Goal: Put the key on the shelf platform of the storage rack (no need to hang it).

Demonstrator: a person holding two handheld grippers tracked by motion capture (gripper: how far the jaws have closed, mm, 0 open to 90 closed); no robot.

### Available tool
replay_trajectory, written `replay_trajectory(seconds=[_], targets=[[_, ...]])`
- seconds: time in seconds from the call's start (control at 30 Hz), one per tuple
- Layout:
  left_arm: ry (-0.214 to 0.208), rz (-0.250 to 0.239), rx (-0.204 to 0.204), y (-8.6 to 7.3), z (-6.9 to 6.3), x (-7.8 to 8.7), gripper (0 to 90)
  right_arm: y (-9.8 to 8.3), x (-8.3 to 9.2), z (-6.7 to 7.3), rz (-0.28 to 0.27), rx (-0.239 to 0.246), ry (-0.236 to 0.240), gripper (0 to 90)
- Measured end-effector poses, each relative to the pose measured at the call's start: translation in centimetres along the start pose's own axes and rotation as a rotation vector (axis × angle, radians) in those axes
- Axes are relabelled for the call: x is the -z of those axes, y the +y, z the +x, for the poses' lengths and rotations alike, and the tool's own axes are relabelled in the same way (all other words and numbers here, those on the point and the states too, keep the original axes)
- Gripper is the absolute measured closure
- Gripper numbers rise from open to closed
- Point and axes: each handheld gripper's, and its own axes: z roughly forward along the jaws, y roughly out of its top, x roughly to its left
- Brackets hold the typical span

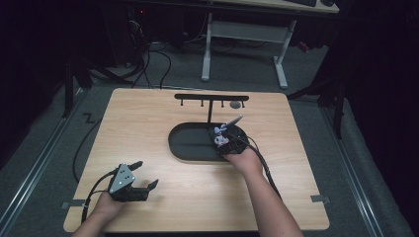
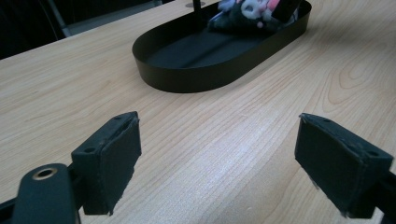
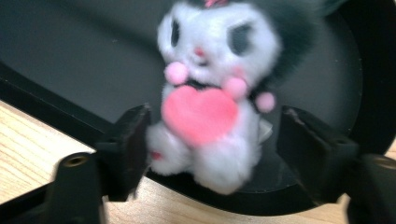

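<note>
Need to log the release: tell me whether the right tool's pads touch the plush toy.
Cannot tell. In the right gripper view, the right tool has a gap at one pad; the other pad meets the blurred plush toy.

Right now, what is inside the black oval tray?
A white plush toy holding a pink heart lies at the right end of the tray, between the right gripper's open jaws. The tray floor under the toy is hidden.

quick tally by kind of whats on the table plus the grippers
plush toy: 1
black oval tray: 1
black hook stand: 1
grippers: 2, left gripper and right gripper
total: 5
</note>
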Motion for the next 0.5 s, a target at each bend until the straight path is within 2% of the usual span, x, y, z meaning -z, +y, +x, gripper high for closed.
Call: replay_trajectory(seconds=[0.2,0.4,0.5], targets=[[0.0,0.0,0.001,0.0,0.0,0.0,15.4,-0.2,0.7,0.0,-0.021,0.002,0.005,21.9],[0.0,-0.001,-0.002,0.0,0.0,0.0,15.4,-0.6,2.1,0.2,-0.071,0.009,0.01,21.4],[-0.001,0.001,-0.003,0.0,0.0,0.0,15.4,-1.2,3.1,0.7,-0.099,0.033,0.007,20.3]])
